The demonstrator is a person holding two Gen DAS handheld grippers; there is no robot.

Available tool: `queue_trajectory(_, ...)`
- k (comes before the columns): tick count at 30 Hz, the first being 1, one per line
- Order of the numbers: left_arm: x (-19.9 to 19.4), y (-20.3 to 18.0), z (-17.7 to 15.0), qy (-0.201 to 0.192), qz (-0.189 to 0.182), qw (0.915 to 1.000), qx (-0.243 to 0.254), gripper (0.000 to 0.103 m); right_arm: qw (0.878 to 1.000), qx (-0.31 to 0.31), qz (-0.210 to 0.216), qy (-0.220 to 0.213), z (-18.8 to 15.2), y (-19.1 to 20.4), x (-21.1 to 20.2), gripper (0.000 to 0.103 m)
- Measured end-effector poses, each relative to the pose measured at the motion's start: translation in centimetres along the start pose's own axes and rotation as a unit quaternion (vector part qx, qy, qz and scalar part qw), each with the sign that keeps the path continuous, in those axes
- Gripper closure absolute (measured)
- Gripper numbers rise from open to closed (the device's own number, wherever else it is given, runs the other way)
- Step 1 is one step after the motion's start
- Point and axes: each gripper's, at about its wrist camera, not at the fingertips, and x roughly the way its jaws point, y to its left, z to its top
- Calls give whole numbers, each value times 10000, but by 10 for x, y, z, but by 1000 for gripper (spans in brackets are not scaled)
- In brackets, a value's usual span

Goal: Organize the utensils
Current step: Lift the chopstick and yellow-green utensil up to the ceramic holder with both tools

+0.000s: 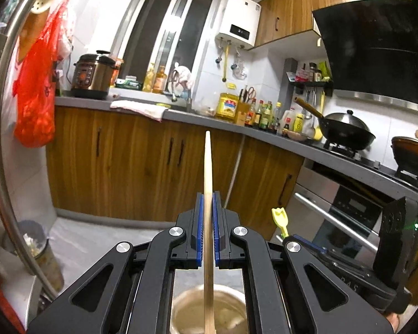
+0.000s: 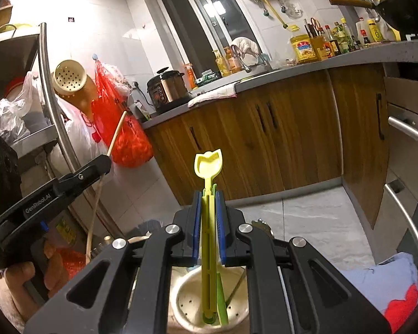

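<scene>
With the left claw (image 1: 208, 233) clamped on a wooden chopstick (image 1: 208, 167) and the right claw (image 2: 209, 228) gripping the yellow-green utensil (image 2: 209, 167), both upright over the perforated holder (image 2: 186, 300), lowering each straight down looks wisest.

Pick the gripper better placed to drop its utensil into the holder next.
Right, probably. The right gripper grips the yellow-green plastic utensil with its lower end already inside the perforated cream holder. The left gripper holds the wooden chopstick over a cup, its tip hidden.
</scene>
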Motion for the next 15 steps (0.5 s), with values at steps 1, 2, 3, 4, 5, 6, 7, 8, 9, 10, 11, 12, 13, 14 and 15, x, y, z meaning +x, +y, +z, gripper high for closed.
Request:
queue_trajectory(1,2,1,0,-35,8,10000,-15,97,10000,29,10,-25,-1,-1,2,93)
queue_trajectory(2,3,3,-1,-91,26,9999,-40,97,10000,36,8,-48,-3,-2,5,93)
queue_trajectory(3,4,4,-1,-125,22,9999,-57,97,10000,31,12,-54,-4,-3,6,93)
queue_trajectory(4,5,4,-2,-146,33,9999,-52,97,10000,20,12,-54,-5,-3,8,93)
queue_trajectory(5,7,4,-3,-153,57,9999,-31,97,10000,6,5,-54,-7,-3,9,93)
queue_trajectory(6,8,3,-6,-168,93,9998,3,97,10000,-11,2,-55,-9,-4,10,93)
queue_trajectory(7,9,3,-7,-184,106,9998,20,97,10000,-38,-6,-59,-12,-3,11,93)
queue_trajectory(8,10,1,-9,-174,102,9998,34,97,10000,-57,-1,-55,-14,-4,12,93)
queue_trajectory(9,11,1,-11,-151,102,9998,42,97,10000,-67,2,-54,-17,-3,12,93)
queue_trajectory(10,13,1,-14,-124,95,9999,45,97,9999,-84,-11,-56,-19,-4,12,93)
queue_trajectory(11,13,1,-16,-115,99,9999,55,97,9999,-95,-28,-65,-21,-4,12,93)
queue_trajectory(12,13,1,-19,-105,115,9998,81,97,9999,-92,-38,-71,-23,-3,12,93)
queue_trajectory(13,12,1,-21,-101,119,9998,93,97,9999,-88,-45,-74,-24,-4,12,93)
queue_trajectory(14,12,1,-22,-95,123,9998,99,97,9999,-85,-47,-75,-25,-4,13,93)
queue_trajectory(15,11,1,-23,-69,118,9999,96,97,9999,-95,-62,-75,-27,-4,13,93)
